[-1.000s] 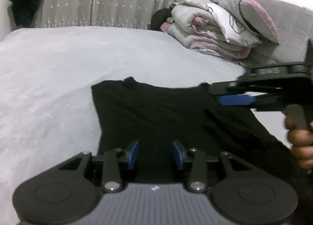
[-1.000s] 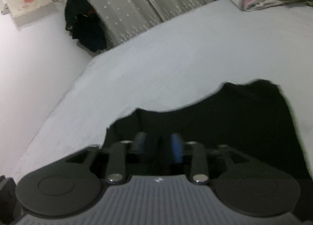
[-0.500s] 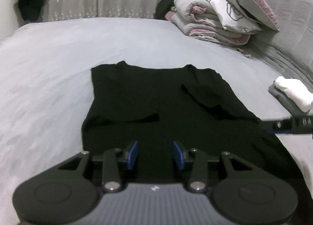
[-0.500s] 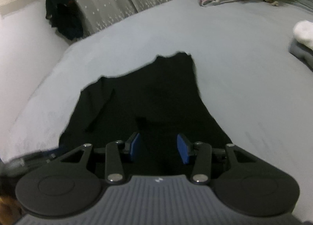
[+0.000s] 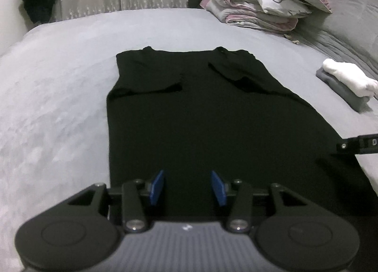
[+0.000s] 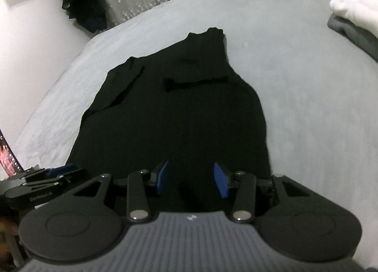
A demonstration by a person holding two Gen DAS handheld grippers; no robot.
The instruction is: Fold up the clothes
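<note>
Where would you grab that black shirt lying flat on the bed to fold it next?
Probably at the near hem of the black shirt, one corner per gripper, coming in low from the near edge of the grey bed. Both sleeves already lie folded inward, leaving a long strip. The left gripper, jaws opening, and right gripper hold nothing.

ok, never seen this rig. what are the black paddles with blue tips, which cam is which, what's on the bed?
No robot: a person carries one hand-held gripper per hand, each with a fisheye camera looking along its fingers. The left hand-held gripper fills the left wrist view; its jaws are opening, gripping nothing. The right hand-held gripper fills the right wrist view, open and empty. Both hang over the near hem of a black garment, sleeves folded in, flat on the grey bed. To the right sits a folded white-on-grey pile; behind, stacked bedding.
</note>
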